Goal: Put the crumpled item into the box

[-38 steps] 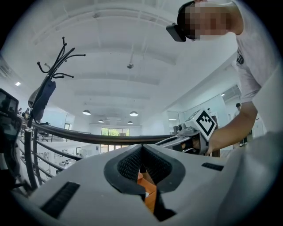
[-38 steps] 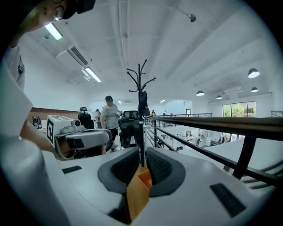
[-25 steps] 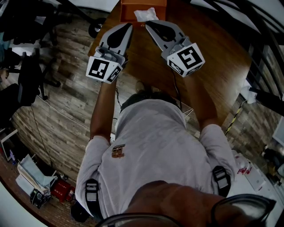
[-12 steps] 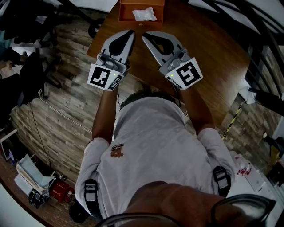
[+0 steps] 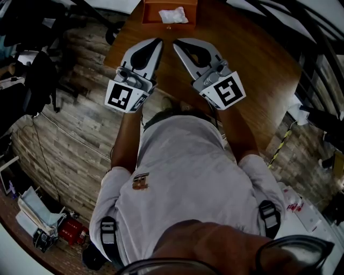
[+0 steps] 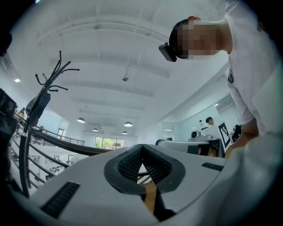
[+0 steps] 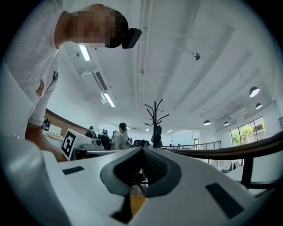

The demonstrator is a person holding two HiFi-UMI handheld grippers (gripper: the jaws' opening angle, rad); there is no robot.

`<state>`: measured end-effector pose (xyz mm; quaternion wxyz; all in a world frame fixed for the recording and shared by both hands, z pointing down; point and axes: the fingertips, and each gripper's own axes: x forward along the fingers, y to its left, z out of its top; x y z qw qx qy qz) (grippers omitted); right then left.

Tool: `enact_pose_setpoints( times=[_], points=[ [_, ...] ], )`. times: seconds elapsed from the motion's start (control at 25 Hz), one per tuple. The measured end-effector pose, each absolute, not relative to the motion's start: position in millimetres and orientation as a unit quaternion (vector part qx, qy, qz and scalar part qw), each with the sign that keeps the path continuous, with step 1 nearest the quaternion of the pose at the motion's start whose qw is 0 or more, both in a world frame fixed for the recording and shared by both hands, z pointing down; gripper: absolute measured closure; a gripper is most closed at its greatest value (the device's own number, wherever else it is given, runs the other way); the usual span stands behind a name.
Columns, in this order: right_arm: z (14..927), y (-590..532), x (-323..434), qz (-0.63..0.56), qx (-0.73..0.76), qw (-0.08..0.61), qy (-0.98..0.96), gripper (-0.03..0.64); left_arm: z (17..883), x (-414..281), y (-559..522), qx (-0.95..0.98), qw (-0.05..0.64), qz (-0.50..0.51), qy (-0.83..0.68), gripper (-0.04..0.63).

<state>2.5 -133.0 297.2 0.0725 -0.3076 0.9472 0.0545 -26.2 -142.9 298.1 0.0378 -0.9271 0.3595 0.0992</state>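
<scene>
Ahead of right tongs (image 5: 176, 42), crumpled item (image 5: 173, 15)

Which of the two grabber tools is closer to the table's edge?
The left gripper: it sits by the table's left edge, next to the plank floor, whereas the right gripper lies well inside, over the wood.

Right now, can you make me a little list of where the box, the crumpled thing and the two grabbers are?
box: orange, open on top, at the far end of the table
crumpled item: white, lying inside the box
left gripper: jaws shut, empty, pointing toward the box, short of it
right gripper: jaws shut, empty, beside the left gripper
</scene>
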Motion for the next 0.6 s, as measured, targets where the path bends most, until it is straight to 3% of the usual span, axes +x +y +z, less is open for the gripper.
enact_pose_setpoints(
  times=[0.6],
  points=[
    [303.4,-127.2,-3.4,0.054,-0.303,0.067,0.949,0.584,299.2,-32.0,-137.5,-0.925,0.042,0.100,0.363,0.575]
  ],
)
